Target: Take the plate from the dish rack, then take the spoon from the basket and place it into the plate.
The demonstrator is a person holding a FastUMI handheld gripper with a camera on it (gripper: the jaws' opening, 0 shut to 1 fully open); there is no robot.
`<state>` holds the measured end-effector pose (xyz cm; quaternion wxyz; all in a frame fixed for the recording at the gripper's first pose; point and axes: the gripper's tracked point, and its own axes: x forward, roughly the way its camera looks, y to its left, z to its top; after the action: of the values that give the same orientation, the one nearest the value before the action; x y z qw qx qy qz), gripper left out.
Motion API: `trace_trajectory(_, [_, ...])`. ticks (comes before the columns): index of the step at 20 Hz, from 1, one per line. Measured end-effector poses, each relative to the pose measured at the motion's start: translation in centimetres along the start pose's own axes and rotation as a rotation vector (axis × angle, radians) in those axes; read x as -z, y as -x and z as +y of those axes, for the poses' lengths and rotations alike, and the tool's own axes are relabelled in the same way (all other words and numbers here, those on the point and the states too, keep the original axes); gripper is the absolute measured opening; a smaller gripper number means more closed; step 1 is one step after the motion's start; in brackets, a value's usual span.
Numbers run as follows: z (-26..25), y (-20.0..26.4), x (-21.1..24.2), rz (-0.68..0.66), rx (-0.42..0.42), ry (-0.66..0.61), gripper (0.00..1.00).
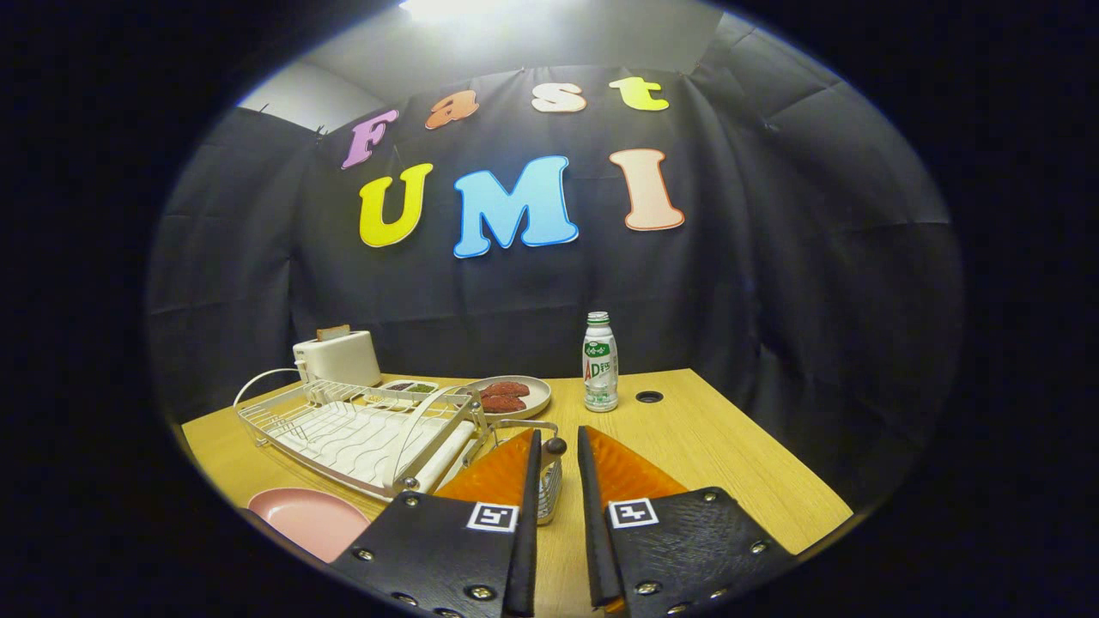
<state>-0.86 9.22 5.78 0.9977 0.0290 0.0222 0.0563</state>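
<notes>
Tongs: gripper [559, 442] fingers sit close together with a narrow gap, a dark round knob, maybe the spoon [555, 446] handle's end, right between the tips; can't tell if they're actually pinching it
Basket: small wire basket [548, 489] hooked on the near end of the dish rack [361, 429], partly behind the left finger
Plate: pink plate [307, 518] flat on the wooden table [713, 446], left of the fingers, just in front of the rack
Further back: toaster [337, 356], dish of reddish food [513, 396], bottle [600, 362]

The wooden table [704, 429] carries a dish rack [365, 433] at ten o'clock of the fingers, a pink plate [309, 519] at nine, a toaster [337, 357] and meat plate [513, 396] at eleven, a bottle [600, 362] at twelve.
</notes>
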Motion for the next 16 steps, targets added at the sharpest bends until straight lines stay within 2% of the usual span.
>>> trace_trajectory(5, [0.7, -2.4, 0.9, 0.011, -0.022, -0.032, 0.27])
trace_trajectory(10, [0.9, -3.9, 0.9, 0.014, -0.003, -0.03, 0.27])
trace_trajectory(12, [1.0, -4.3, 0.9, 0.02, 0.007, -0.038, 0.23])
trace_trajectory(15, [2.2, -4.5, 0.8, 0.032, -0.015, -0.058, 0.24])
trace_trajectory(16, [2.1, -4.8, 0.9, 0.033, 0.001, -0.06, 0.24])
